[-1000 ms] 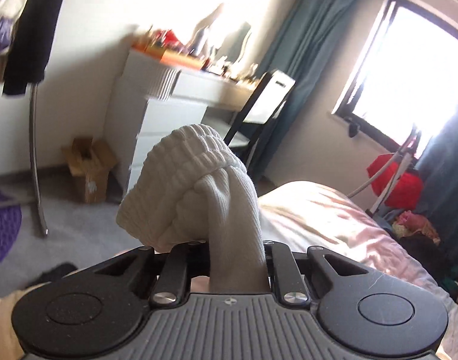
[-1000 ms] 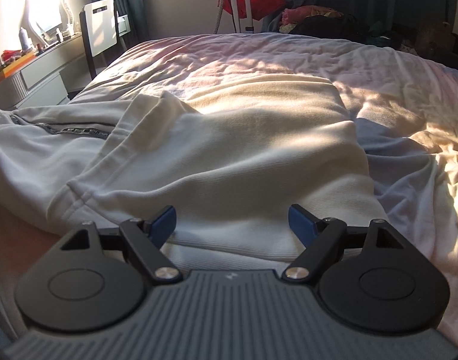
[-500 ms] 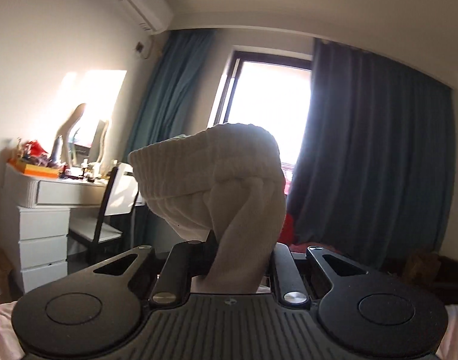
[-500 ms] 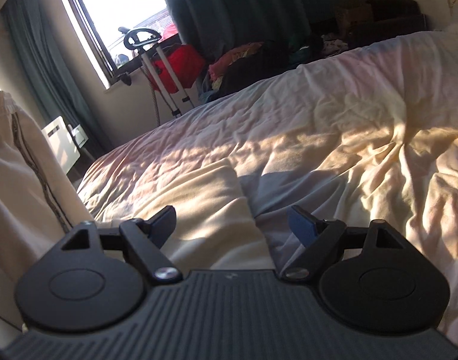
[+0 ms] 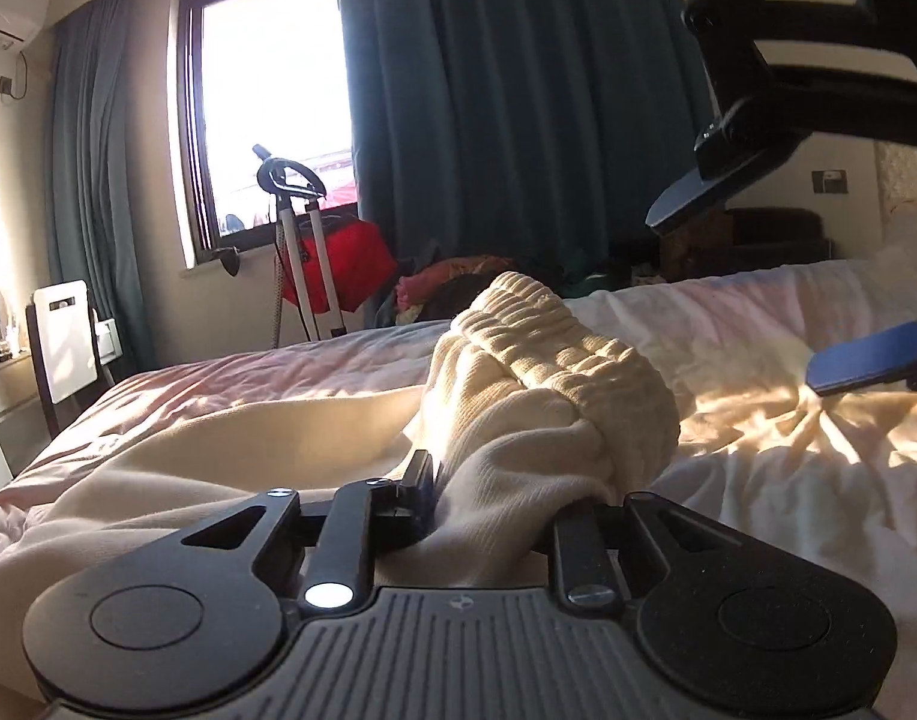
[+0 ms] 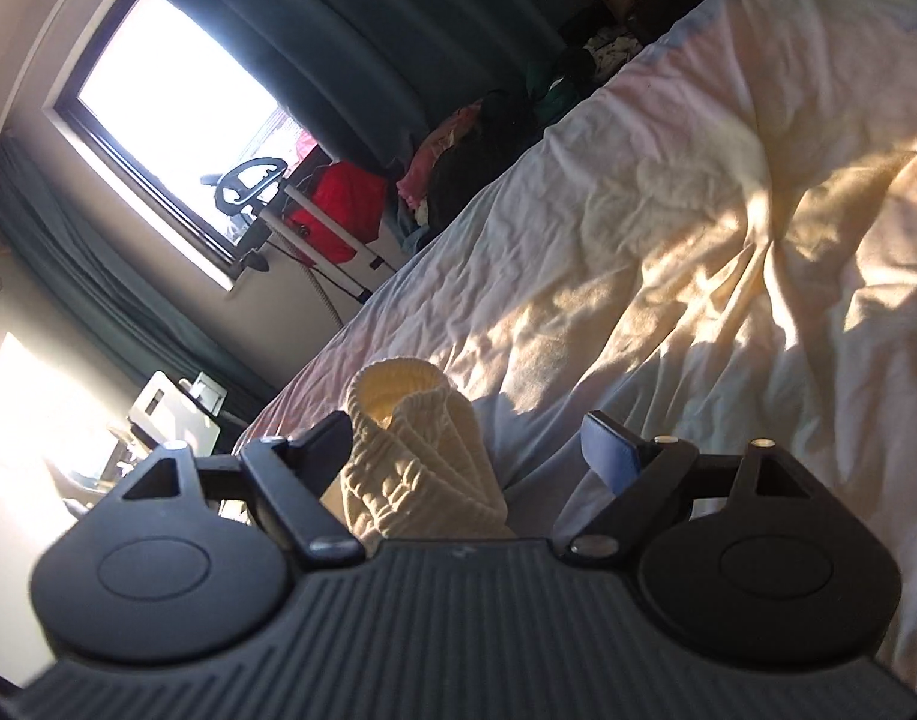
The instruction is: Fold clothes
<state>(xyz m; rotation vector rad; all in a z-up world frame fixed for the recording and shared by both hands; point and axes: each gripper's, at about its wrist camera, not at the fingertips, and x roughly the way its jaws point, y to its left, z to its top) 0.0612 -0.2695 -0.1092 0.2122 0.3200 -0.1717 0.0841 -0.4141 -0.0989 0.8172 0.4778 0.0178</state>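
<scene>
My left gripper (image 5: 488,498) is shut on the ribbed waistband (image 5: 554,384) of a cream garment, bunched up between its jaws. The rest of the cream garment (image 5: 230,450) lies spread on the bed to the left. My right gripper (image 6: 464,444) is open; the same ribbed waistband (image 6: 416,456) stands between its blue pads without being clamped. In the left wrist view the right gripper (image 5: 776,294) hangs open at the upper right, above the bed.
The bed has a rumpled white sheet (image 6: 728,252) with sun patches. Beyond it stand a window (image 5: 272,120), dark teal curtains (image 5: 518,108), a red bag on a metal stand (image 5: 332,264), a clothes heap (image 5: 458,288) and a chair (image 5: 62,348) at the left.
My left gripper has swung down from pointing at the window to low over the bed, still holding the waistband. My right gripper has tilted and come up around the waistband.
</scene>
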